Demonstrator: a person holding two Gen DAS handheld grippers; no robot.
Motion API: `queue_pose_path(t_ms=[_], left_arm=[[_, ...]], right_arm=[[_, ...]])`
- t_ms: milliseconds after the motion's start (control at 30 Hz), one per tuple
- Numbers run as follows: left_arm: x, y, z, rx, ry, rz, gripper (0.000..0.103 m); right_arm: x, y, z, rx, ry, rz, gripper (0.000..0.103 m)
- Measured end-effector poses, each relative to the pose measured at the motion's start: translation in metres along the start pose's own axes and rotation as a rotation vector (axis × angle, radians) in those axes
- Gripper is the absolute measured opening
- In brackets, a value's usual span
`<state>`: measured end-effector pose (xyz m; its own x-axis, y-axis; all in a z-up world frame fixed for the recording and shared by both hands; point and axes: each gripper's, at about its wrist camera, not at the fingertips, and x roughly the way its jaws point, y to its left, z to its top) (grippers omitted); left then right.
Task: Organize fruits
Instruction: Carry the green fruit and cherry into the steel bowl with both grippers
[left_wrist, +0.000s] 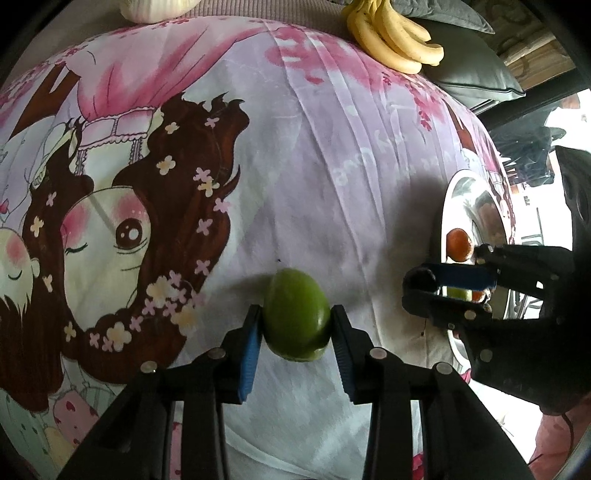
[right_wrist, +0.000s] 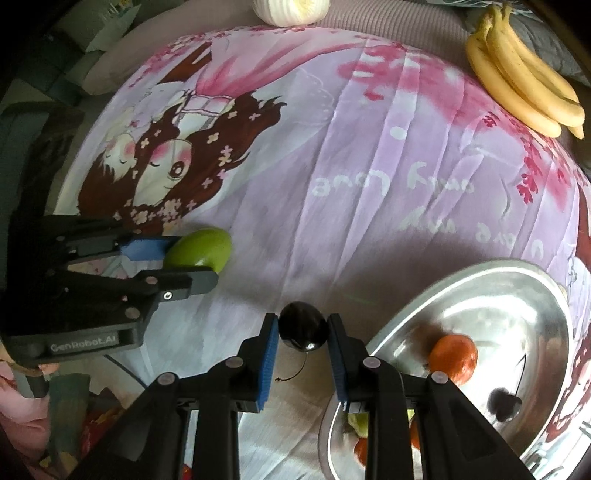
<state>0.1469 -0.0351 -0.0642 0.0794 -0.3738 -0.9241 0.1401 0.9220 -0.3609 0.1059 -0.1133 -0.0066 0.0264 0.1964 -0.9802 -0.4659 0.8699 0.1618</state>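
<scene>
The green fruit (left_wrist: 296, 314) is pinched between the blue pads of my left gripper (left_wrist: 295, 332), over the printed sheet (left_wrist: 351, 166). My right gripper (right_wrist: 303, 332) clamps a dark cherry (right_wrist: 303, 326) beside the steel plate (right_wrist: 480, 280), where an orange fruit (right_wrist: 453, 356) lies.

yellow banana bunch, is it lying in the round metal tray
No, the yellow banana bunch lies on the printed cloth at the far edge, apart from the round metal tray.

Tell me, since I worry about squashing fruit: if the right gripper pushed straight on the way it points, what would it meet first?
Probably the printed bedsheet just beyond the dark cherry that the right gripper already clamps. The steel tray lies off to its side, out of that line. Depth is unclear.
</scene>
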Motion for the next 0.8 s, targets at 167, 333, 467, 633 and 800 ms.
queue_pose_path(t_ms=[167,333,467,633,800], left_arm=[[-0.005,-0.011,-0.006,-0.013,-0.010,-0.011,0.038],[-0.007,-0.024,-0.009,-0.021,-0.013,-0.012,0.038],[-0.007,-0.036,-0.009,-0.012,-0.007,0.001,0.038],[-0.012,-0.054,-0.007,0.007,-0.014,0.015,0.038],[-0.015,-0.075,-0.003,0.041,-0.020,0.020,0.038]], right_arm=[[-0.012,-0.001,-0.017,0.009,-0.014,0.027,0.029],[-0.026,-0.004,-0.028,0.012,-0.030,0.040,0.029],[-0.035,-0.011,-0.042,0.021,-0.044,0.046,0.029],[-0.046,-0.021,-0.054,0.042,-0.067,0.051,0.029],[-0.057,-0.039,-0.069,0.074,-0.091,0.047,0.029]])
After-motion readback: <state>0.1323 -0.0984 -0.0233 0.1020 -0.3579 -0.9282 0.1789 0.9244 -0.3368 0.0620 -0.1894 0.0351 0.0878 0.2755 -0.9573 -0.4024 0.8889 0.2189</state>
